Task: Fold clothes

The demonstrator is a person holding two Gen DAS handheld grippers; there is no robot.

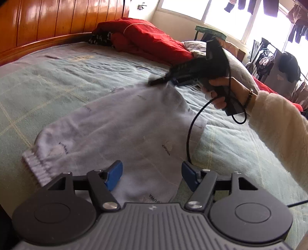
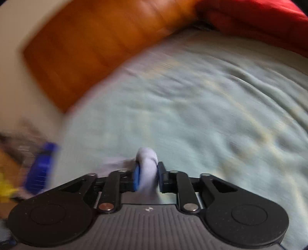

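Both views partial: right gripper [image 2: 147,176] pinches pale lilac printed cotton garment [image 1: 115,123], apparently bunched, blurred; left gripper [image 1: 152,176] gapes, empty.

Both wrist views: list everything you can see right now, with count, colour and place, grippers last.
garment: one, white with small grey print and a ribbed cuff, spread on the bed.
bedspread: one, pale green with faint yellow checks, covering the bed.
headboard: one, glossy orange-brown wood, far end of the bed.
quilt: one, red, bunched by the headboard.
hanging clothes: several, dark, at the bright window.
cable: one, black, trailing from the right gripper across the garment.
sleeve: one, cream and fluffy, on the arm holding the right gripper.
left gripper: blue pads, open above the garment's near edge.
right gripper: blue pads, shut on a bunch of the garment.
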